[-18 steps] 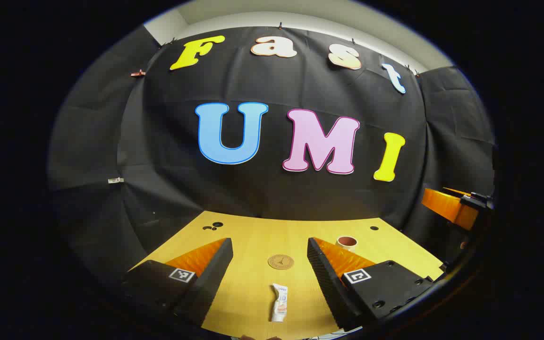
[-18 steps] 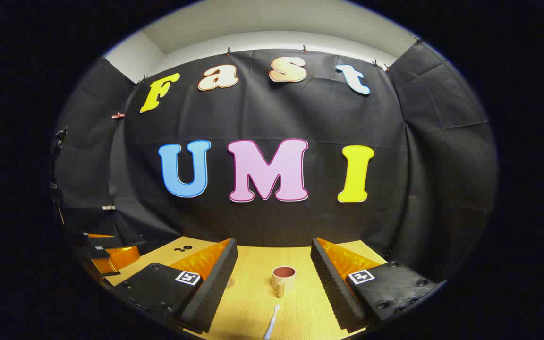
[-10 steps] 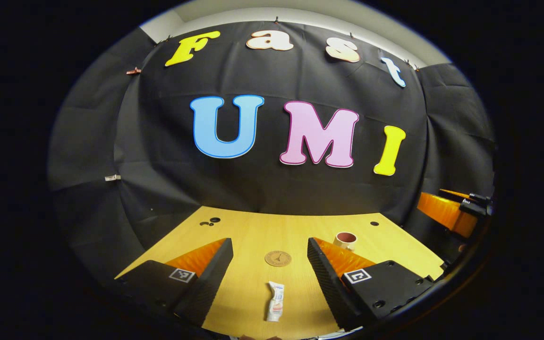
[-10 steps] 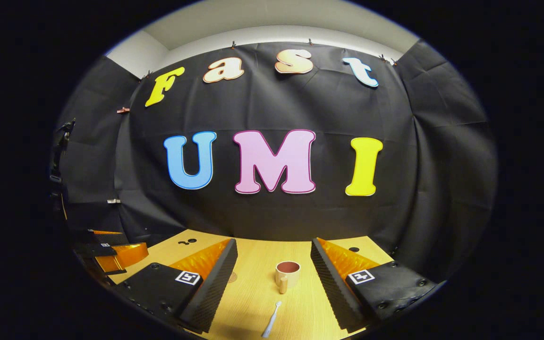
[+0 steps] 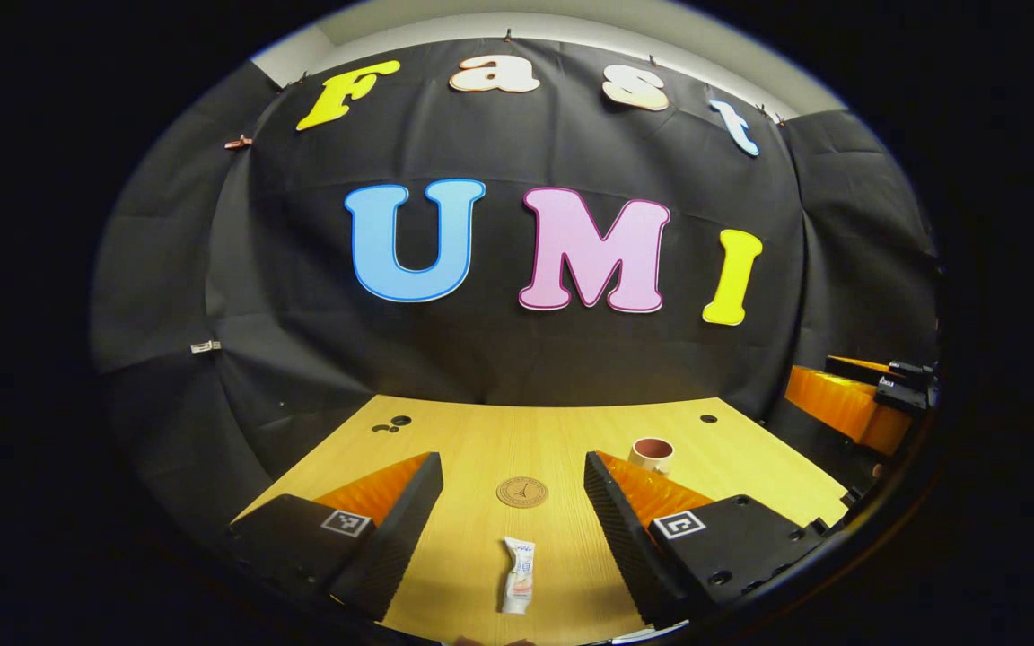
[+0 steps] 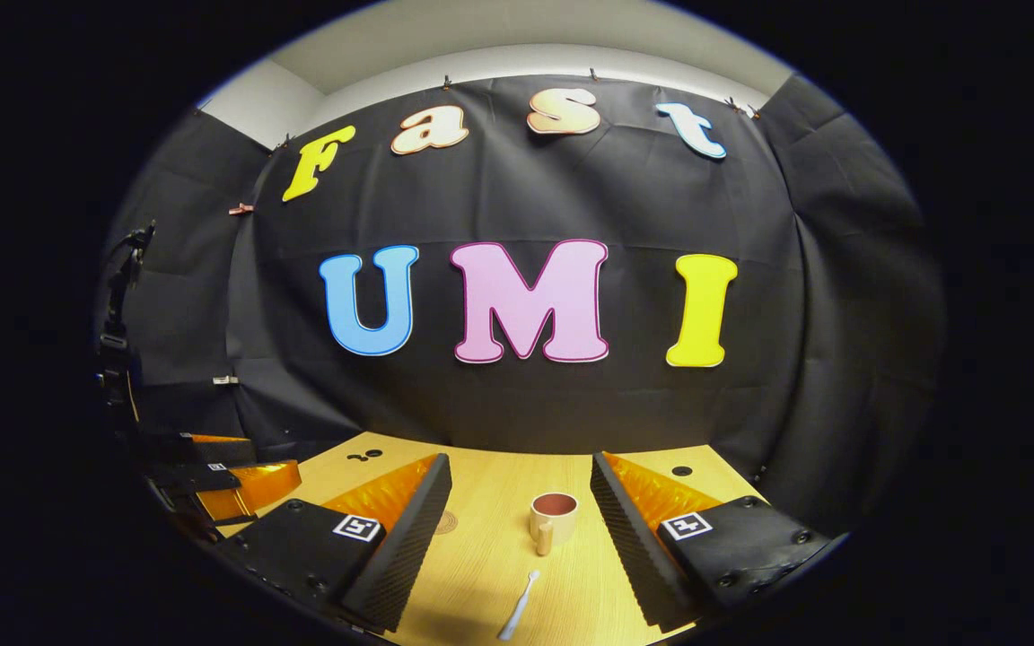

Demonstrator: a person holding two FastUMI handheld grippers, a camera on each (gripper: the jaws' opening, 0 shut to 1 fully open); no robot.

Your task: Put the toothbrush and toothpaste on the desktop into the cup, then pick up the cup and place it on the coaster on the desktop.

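In the left gripper view my left gripper [image 5: 510, 480] stands open above the wooden desktop [image 5: 481, 440]. A small white toothpaste tube [image 5: 518, 587] lies flat between its fingers, near the front edge. Beyond it rests a round brown coaster [image 5: 521, 492], and a cream cup [image 5: 652, 454] with a dark red inside stands at the right. In the right gripper view my right gripper [image 6: 521, 480] is open too. A white toothbrush [image 6: 518, 618] lies on the desktop between its fingers, just in front of the cup [image 6: 554, 518], whose handle faces me. The coaster [image 6: 446, 521] peeks out beside the left finger.
Small dark holes [image 5: 393, 423] mark the desktop's far left and far right [image 5: 707, 419]. The other gripper shows at the right edge of the left gripper view [image 5: 849, 404] and at the left edge of the right gripper view [image 6: 212, 475]. Black cloth closes the back.
Both grippers have tilted and shifted slightly, so the toothpaste, toothbrush, cup and coaster sit a little differently in view. Both stay open. Nothing on the desktop has moved.
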